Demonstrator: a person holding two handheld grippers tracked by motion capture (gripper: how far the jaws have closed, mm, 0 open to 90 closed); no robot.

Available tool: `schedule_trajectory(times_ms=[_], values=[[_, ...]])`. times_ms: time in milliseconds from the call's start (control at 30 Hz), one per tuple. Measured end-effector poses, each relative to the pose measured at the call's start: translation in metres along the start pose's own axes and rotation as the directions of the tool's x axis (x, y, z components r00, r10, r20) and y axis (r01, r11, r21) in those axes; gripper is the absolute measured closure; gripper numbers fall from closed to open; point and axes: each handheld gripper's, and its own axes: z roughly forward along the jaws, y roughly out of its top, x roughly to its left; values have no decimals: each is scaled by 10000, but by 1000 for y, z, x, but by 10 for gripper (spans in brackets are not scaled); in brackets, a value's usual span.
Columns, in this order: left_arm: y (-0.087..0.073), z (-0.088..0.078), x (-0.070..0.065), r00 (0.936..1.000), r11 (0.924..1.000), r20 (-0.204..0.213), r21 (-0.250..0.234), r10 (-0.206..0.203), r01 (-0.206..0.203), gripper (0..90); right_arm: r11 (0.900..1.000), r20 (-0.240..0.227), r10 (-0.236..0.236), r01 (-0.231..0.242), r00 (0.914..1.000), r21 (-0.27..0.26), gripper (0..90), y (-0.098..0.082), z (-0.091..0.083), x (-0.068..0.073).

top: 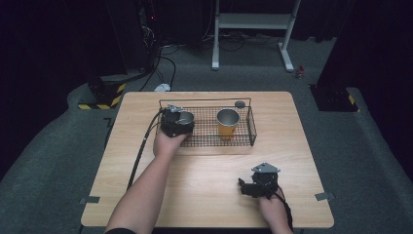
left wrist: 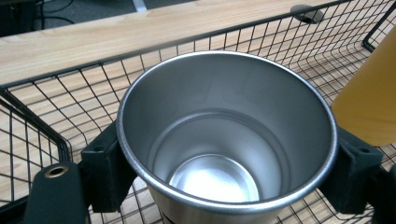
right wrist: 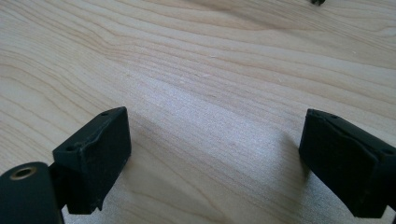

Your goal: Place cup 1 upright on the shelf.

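The left tongs (left wrist: pixel 219 182) clamp a bare steel cup (left wrist: pixel 226 140) just under its rim, inside the wire basket (top: pixel 251 127) at its left end, near the bench's (top: pixel 292 161) far edge. The cup looks light, rigid and slick, so a grip high on the wall, below the rolled lip, should keep it from sliding. An orange-sleeved cup (top: pixel 227 124) stands close beside it. The right tongs (right wrist: pixel 215 158) rest open over bare bench near the front right corner. The steel cup's base is hidden, so I cannot tell whether it touches the basket floor.
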Motion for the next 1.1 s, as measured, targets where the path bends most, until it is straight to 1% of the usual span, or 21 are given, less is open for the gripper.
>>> schedule_trajectory(times_ms=[133, 167, 233, 333, 433, 533, 700, 800, 833, 967, 1000, 1100], values=[[3, 2, -1, 9998, 9997, -152, 202, 146, -143, 188, 10000, 5, -14, 14, 10000, -4, 92, 0, 0, 0], [4, 4, -2, 10000, 9997, -84, 224, 39, -37, 188, 10000, 1, 2, -2, 10000, 1, 92, 0, 0, 0], [5, 5, -2, 9999, 9993, -17, 362, 103, -102, 188, 10000, 0, 4, -4, 10000, 1, 92, 0, 0, 0], [6, 8, -5, 9999, 9987, -9, 488, 142, -142, 188, 10000, -3, -1, 1, 10000, -3, 92, 0, 0, 0], [5, 9, -4, 9999, 9984, -58, 543, 159, -155, 187, 10000, -6, 10, -10, 10000, 0, 92, 0, 0, 0], [4, 10, -4, 9999, 9973, -78, 720, 153, -147, 187, 10000, -3, 7, -7, 10000, -1, 92, 0, 0, 0], [4, 12, -1, 9997, 9970, -156, 749, 207, -194, 187, 10000, -4, 8, -8, 10000, -2, 92, 0, 0, 0], [4, 12, 0, 9998, 9972, -87, 731, 188, -181, 187, 10000, -5, 6, -6, 10000, -2, 92, 0, 0, 0], [4, 13, 0, 9999, 9974, -65, 709, 127, -122, 187, 10000, -4, 5, -5, 10000, -3, 92, 0, 0, 0], [4, 13, 1, 9999, 9967, -24, 808, 113, -111, 187, 10000, -2, -2, 2, 10000, -4, 92, 0, 0, 0], [3, 13, 1, 10000, 9958, 32, 916, -7, 4, 186, 10000, -2, 0, 0, 10000, -3, 92, 0, 0, 0], [3, 13, 1, 10000, 9951, 20, 982, 84, -85, 186, 10000, -1, 5, -5, 10000, -3, 92, 0, 0, 0]])
